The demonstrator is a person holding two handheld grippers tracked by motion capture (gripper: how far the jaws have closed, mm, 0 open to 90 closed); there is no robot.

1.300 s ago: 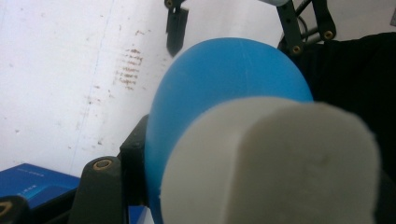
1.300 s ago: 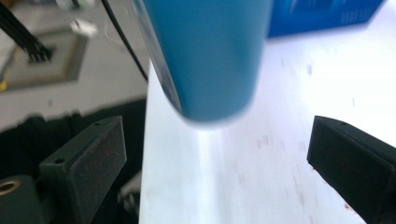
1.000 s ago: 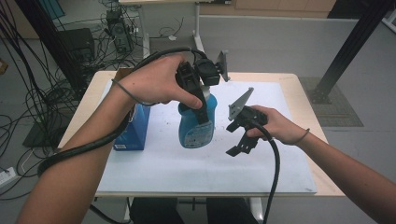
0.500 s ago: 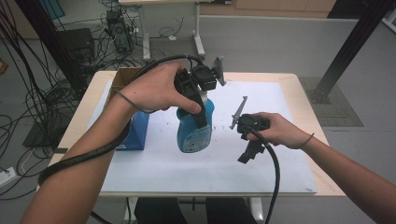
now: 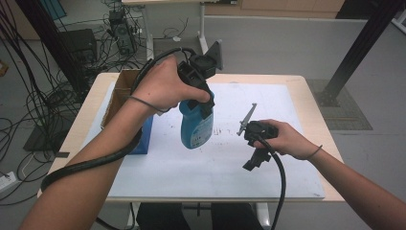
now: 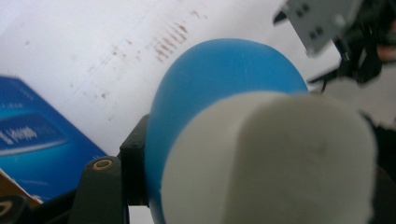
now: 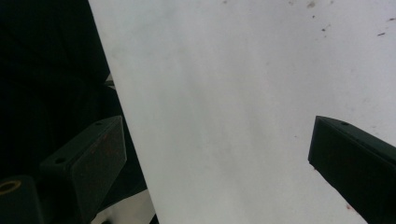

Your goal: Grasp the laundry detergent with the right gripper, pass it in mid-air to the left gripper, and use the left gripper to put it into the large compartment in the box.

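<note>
Two grippers: left gripper (image 5: 203, 103) clamps blue bottle (image 5: 196, 127) (white cap); right gripper (image 7: 219, 163) just widened, empty.

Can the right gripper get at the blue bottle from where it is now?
Probably yes. The right gripper has its jaws open and empty, and only bare white mat lies between it and the blue bottle, which the left gripper holds.

In the left gripper view the bottle (image 6: 219, 88) between the jaws is blurred; its white cap (image 6: 275, 158) is cut off by the bottom edge and hides the far jaw. The box (image 6: 37, 140) beside runs off the left edge, its print unreadable.
</note>
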